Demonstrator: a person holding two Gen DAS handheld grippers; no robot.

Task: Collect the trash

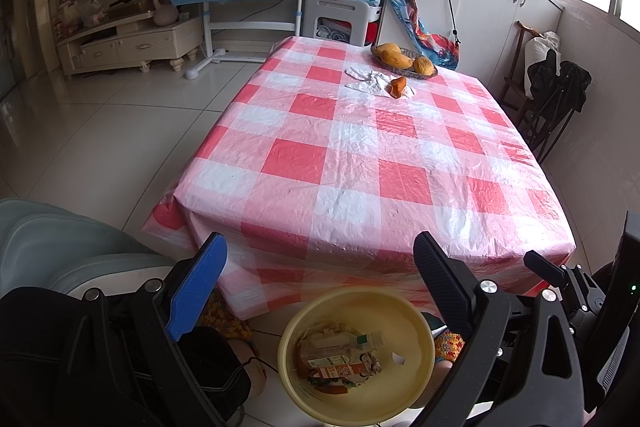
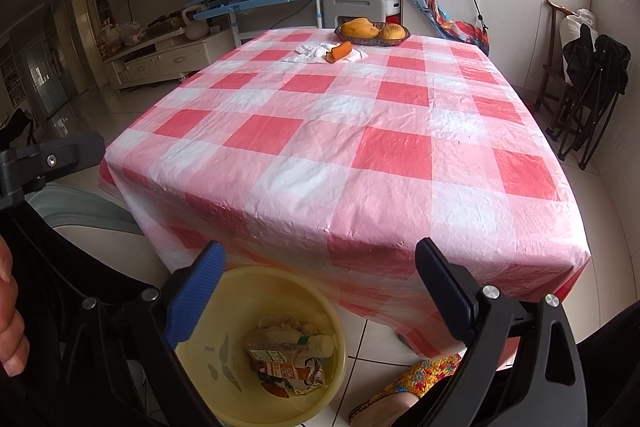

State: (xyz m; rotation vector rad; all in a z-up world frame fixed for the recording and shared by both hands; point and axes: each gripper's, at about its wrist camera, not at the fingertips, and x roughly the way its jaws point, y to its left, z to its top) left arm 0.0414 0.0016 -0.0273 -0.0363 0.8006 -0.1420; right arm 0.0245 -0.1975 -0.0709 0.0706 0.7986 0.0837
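Both grippers, left (image 1: 320, 291) and right (image 2: 320, 295), hang jaws apart, empty, over the bin (image 2: 320, 291), while the peel (image 2: 339, 51) and tissue (image 2: 310, 53) lie far across the table (image 2: 320, 147), by the fruit basket (image 2: 372, 39), slightly nearer the right.

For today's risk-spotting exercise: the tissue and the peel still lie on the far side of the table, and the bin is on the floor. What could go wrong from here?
1. The orange peel rests on the crumpled tissue; lifting the tissue alone may tip the peel off.
2. Both lie right beside the fruit basket, so open fingers may bump it.
3. The yellow bin sits on the floor below the near table edge; trash carried back could drop outside it.
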